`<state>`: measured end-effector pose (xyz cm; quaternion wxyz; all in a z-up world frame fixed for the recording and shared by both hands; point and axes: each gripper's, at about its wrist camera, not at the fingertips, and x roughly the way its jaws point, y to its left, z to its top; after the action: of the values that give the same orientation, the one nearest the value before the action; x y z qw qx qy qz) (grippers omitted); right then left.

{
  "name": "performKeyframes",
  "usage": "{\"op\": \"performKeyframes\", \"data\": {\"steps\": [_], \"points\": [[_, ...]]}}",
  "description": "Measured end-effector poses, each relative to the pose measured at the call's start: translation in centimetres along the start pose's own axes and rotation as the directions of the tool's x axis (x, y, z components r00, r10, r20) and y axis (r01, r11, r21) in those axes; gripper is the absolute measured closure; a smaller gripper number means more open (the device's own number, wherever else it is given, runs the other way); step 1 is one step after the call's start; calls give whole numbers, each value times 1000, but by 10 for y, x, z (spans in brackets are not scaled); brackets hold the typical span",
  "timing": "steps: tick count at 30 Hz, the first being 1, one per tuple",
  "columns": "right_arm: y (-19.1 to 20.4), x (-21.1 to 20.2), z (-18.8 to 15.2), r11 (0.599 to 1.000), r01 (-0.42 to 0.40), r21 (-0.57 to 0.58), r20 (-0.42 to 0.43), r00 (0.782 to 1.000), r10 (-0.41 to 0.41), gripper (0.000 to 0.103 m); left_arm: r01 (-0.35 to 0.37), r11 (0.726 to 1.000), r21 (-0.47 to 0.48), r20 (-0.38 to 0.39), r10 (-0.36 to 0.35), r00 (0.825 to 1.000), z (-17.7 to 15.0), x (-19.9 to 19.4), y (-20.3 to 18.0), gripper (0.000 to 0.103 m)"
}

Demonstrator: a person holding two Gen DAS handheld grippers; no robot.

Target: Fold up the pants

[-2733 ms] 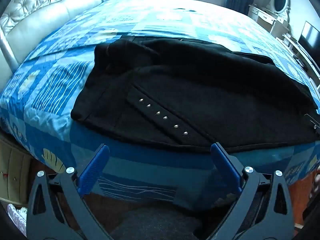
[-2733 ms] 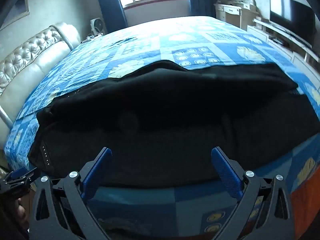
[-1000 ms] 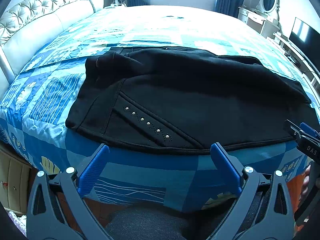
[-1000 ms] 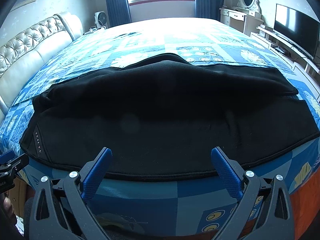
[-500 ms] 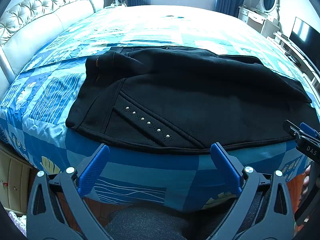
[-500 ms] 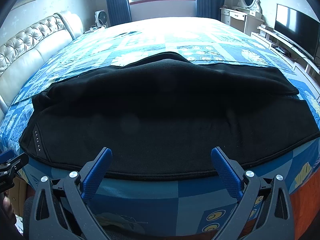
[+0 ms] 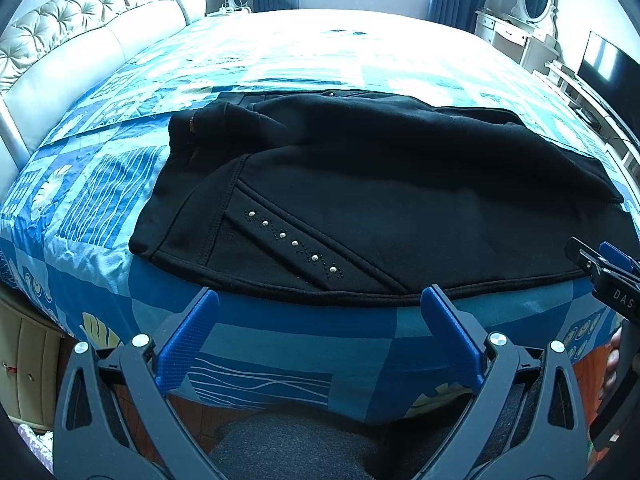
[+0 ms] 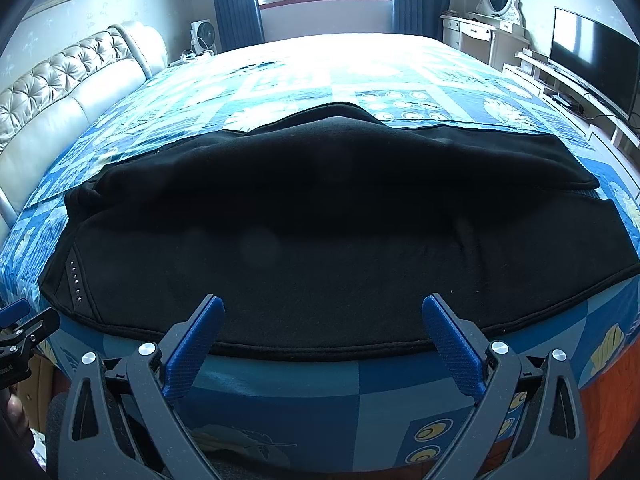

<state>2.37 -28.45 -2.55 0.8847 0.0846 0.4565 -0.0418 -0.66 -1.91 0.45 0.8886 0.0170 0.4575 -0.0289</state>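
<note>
Across the near side of the bed, black pants lie flat on the blue patterned cover, folded lengthwise, with the waist to the left and the leg ends to the right. A slanted row of 6 small studs marks the near left part, beside a seam. The left gripper hangs just off the near hem with its blue fingers spread wide, holding nothing. The right gripper sits further right along the same hem, equally wide apart and empty. Beyond the bed are a tufted headboard at left and a television at right.
</note>
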Motion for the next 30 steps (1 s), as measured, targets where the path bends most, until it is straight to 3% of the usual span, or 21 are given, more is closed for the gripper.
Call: {"op": "performKeyframes", "data": {"steps": [30], "points": [[3,6,-1,1000,0,-12,-16,1000,0,4,0,1000,11,-5,0,1000,-3,1,-4,2]]}}
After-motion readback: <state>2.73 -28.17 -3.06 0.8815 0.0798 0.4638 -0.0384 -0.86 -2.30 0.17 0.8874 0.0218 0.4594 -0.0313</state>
